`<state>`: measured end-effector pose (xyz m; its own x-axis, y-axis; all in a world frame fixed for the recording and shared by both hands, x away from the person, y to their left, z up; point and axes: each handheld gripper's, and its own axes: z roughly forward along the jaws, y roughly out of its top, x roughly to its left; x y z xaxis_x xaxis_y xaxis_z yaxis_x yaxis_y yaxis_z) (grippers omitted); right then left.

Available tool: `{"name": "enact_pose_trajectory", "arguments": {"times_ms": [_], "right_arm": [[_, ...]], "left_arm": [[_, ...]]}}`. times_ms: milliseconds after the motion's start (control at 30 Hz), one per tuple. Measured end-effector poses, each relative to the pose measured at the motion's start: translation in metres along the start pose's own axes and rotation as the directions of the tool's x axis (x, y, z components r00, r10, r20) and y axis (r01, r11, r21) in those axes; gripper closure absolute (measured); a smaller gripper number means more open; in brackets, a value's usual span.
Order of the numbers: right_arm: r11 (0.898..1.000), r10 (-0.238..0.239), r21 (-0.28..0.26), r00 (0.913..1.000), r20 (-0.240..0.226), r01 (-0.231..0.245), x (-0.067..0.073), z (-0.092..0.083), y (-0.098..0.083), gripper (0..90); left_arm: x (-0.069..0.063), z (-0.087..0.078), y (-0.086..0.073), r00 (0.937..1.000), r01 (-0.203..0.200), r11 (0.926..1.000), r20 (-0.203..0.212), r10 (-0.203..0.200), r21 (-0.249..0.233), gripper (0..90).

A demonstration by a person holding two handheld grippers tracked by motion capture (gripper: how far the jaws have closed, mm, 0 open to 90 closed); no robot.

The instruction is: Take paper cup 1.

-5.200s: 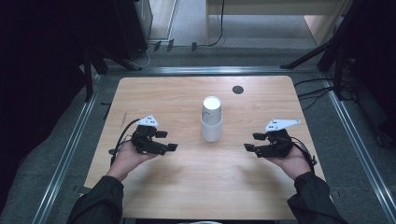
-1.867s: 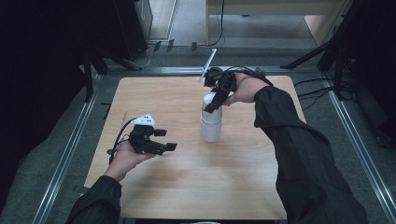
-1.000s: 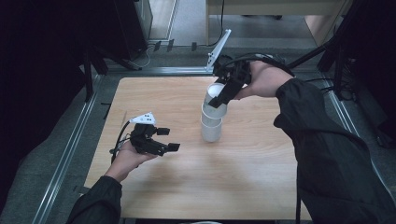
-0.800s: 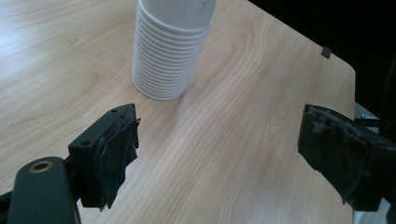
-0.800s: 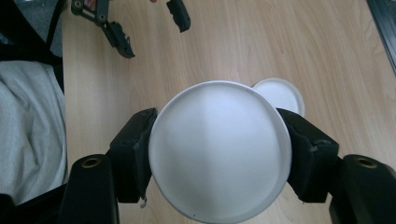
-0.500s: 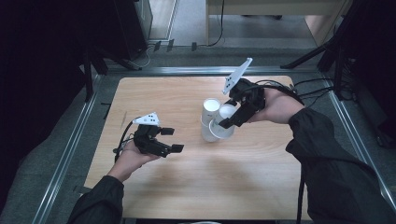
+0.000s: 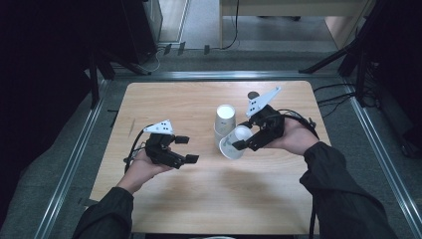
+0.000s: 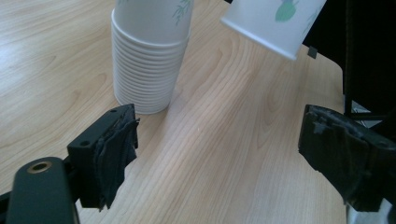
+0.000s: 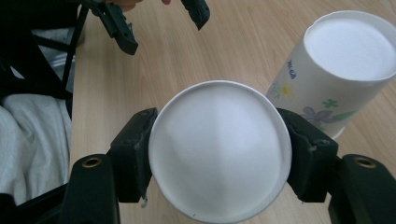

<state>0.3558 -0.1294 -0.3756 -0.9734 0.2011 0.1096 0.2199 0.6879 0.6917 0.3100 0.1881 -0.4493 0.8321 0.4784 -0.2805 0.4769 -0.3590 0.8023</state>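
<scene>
A stack of white paper cups (image 7: 225,121) stands upside down near the middle of the wooden table (image 7: 209,209). My right gripper (image 7: 243,139) is shut on a single paper cup (image 7: 232,147), which hangs tilted just in front of and beside the stack. In the right gripper view the cup's white bottom (image 9: 219,149) sits between both pads, with the stack (image 9: 348,65) to the right. My left gripper (image 7: 182,149) hovers left of the stack; its jaws have just been opening and nothing is between them. The left gripper view shows the stack (image 8: 152,51) and the held cup (image 8: 273,21) ahead.
A small dark round spot (image 7: 253,94) lies on the table behind the right hand. Metal rails (image 7: 74,154) run along the table's sides, and black stands and cables occupy the floor beyond.
The right gripper, with one cup in it, has come down from above the stack to its front right side. The left hand has stayed in place.
</scene>
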Motion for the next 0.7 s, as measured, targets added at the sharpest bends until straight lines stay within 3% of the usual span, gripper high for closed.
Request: {"name": "enact_pose_trajectory", "arguments": {"times_ms": [167, 367, 567, 633, 700], "right_arm": [[0.994, 0.035, -0.100, 0.9989, -0.032, -0.038, 0.003, 0.009, -0.014, 35.3], [0.987, 0.051, -0.148, 0.9971, -0.055, -0.059, 0.007, 0.021, -0.027, 35.3], [0.973, 0.064, -0.216, 0.9949, -0.079, -0.079, 0.008, 0.030, -0.039, 35.3], [0.963, 0.072, -0.255, 0.9931, -0.092, -0.093, 0.008, 0.032, -0.044, 35.3], [0.962, 0.076, -0.253, 0.9922, -0.099, -0.099, 0.007, 0.033, -0.045, 35.3]], "left_arm": [[-0.003, 0.002, 0.001, 0.9996, -0.014, 0.9998, 0.024, 0.014, -0.012, 10.5], [-0.007, 0.006, 0.002, 0.9986, -0.036, 0.9993, 0.038, 0.037, -0.007, 10.5], [-0.007, 0.010, 0.003, 0.9970, -0.036, 0.9993, 0.068, 0.036, -0.005, 10.4], [-0.007, 0.012, 0.004, 0.9958, -0.048, 0.9988, 0.078, 0.049, -0.011, 10.5], [-0.008, 0.013, 0.004, 0.9952, -0.054, 0.9985, 0.081, 0.055, -0.013, 10.5]]}}
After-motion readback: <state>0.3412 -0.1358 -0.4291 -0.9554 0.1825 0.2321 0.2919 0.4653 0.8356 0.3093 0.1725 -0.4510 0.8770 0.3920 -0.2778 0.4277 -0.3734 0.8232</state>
